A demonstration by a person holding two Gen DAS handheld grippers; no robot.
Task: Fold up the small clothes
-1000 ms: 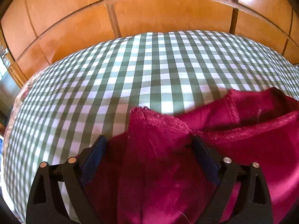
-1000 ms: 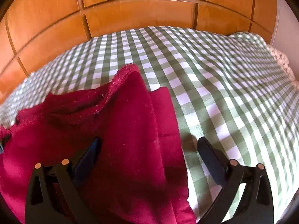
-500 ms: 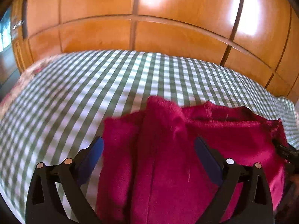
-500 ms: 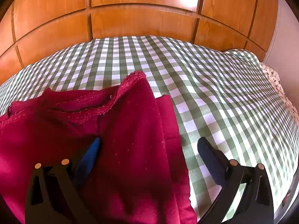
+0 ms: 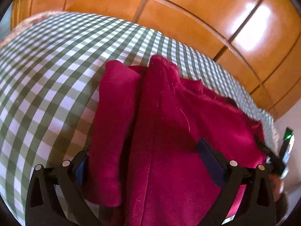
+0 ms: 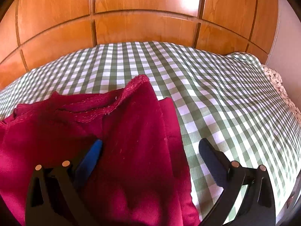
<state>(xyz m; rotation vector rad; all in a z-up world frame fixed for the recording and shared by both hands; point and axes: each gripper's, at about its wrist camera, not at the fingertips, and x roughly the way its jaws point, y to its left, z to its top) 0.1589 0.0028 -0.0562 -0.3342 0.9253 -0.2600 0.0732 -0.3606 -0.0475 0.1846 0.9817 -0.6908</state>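
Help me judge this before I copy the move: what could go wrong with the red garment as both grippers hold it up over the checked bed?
1. The red garment runs between the wide-spread fingers of the left gripper and the right gripper; no pinch shows, so it may slide off.
2. One side strip hangs in a separate fold and could bunch when laid on the checked cover.

Red garment (image 6: 131,150) on checked bed (image 6: 216,94)

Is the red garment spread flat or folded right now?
Partly folded: the red garment has side strips turned over onto itself, on the checked cover.
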